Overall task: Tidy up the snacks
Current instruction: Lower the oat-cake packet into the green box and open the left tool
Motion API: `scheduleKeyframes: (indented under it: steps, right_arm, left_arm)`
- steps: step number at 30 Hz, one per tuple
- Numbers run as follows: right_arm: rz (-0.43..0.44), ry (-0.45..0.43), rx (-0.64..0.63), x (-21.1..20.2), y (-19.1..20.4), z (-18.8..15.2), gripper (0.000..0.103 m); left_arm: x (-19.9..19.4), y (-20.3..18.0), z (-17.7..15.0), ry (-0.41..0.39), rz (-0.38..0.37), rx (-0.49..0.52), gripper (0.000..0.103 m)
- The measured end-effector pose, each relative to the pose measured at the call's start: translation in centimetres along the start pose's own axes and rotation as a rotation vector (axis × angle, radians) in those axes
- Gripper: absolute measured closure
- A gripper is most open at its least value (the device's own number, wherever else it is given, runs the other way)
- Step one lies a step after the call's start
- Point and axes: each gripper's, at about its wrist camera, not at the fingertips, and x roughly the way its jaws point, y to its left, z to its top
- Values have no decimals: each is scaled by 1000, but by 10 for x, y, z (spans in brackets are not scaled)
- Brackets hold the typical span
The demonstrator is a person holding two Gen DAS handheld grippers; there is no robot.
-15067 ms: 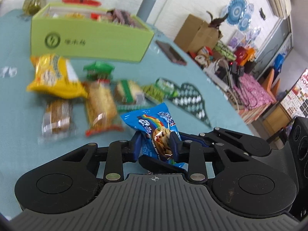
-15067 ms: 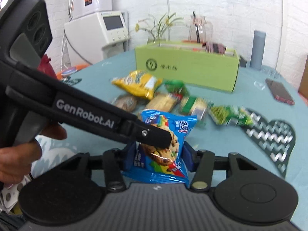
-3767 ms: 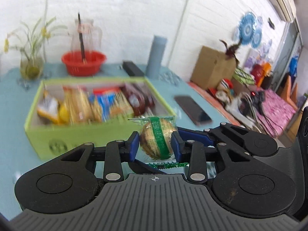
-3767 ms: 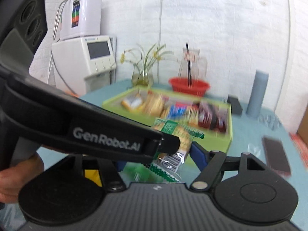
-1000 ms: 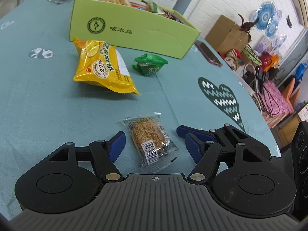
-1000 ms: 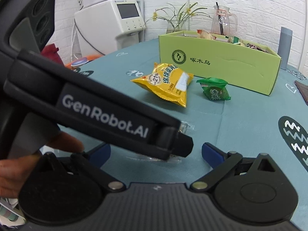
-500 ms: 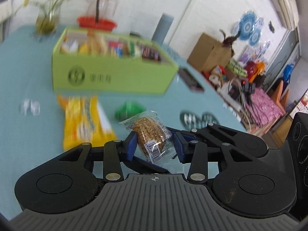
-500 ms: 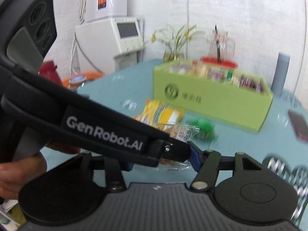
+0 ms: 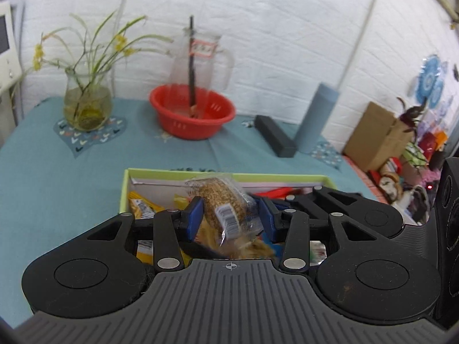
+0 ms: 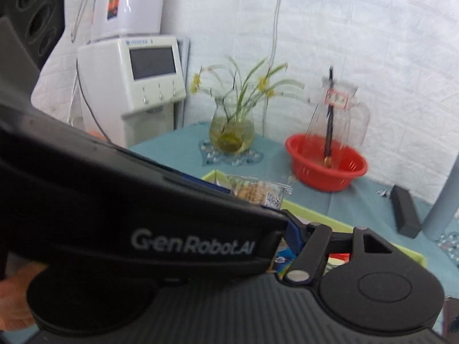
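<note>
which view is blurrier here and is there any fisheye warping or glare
Right wrist view is blurrier: the red basket and wrapped snack smear. Left wrist view is sharper on the left hand-held gripper, though the green box contents blur. Both bend the wall lines; no strong glare.

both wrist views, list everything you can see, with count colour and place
grain bar packet: 1, clear wrap, brown, in left claw over box
snack box: 1, lime green, table middle, holds snacks
basin: 1, red, behind box
pitcher: 1, clear, in basin
flower vase: 1, glass, far left
tumbler: 1, grey-blue, far right
case: 1, black, beside tumbler
dispenser: 1, white, off table
left claw: blue pads, gripping
right claw: mostly hidden
</note>
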Motion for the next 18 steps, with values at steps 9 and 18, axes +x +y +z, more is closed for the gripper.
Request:
scheduleKeyframes:
  steps: [9,18]
  right_arm:
    - [-48,-78,19,-37,8,-17,2]
    - [0,-127,180,-149,60,-104,1]
  left_arm:
    - [-31,-7,-14,-108,-2,16,32]
    - [-120,-24,-76,-166,-45,39,14]
